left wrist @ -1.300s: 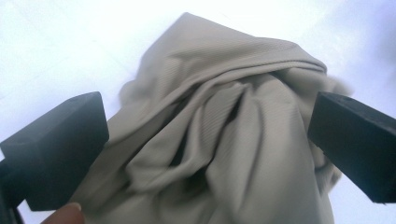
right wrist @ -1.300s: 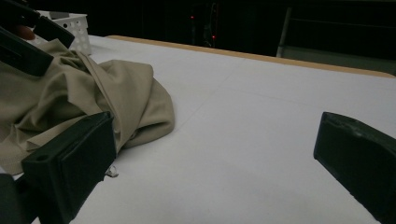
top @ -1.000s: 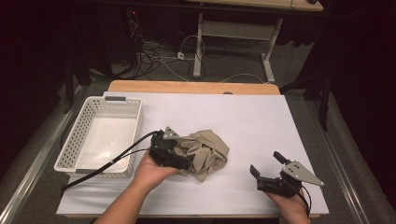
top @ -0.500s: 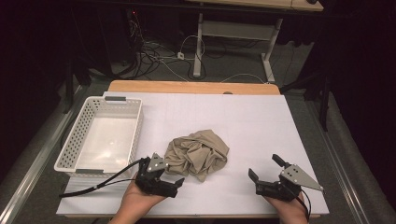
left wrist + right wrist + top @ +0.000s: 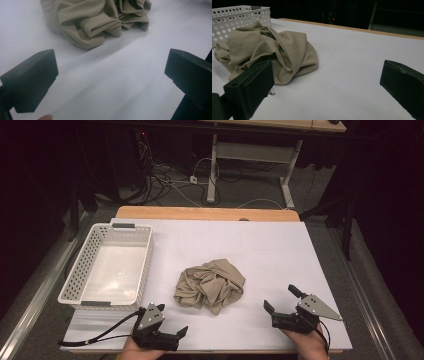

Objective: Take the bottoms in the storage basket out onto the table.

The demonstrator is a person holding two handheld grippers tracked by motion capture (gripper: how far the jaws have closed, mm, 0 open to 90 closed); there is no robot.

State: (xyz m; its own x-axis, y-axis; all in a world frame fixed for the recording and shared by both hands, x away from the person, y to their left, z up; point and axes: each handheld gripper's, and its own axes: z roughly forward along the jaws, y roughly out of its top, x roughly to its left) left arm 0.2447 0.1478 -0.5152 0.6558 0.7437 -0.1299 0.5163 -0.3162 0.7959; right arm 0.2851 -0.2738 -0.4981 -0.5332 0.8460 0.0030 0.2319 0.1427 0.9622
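At the frame's centre the crumpled beige cloth (image 5: pixel 210 286) lies on the white desk (image 5: pixel 280 255); left gripper (image 5: pixel 170 336) and right gripper (image 5: pixel 281 303) flank it below, fingers wide apart, empty, apparently poised to grab.

A second ago the left gripper (image 5: pixel 172 334) was on the near left side of the crumpled beige cloth (image 5: pixel 210 285); it has since let go and drawn back to the table's near edge, jaws wide apart and holding nothing, with bare white surface between it and the cloth. The cloth now lies free in a rounder heap.
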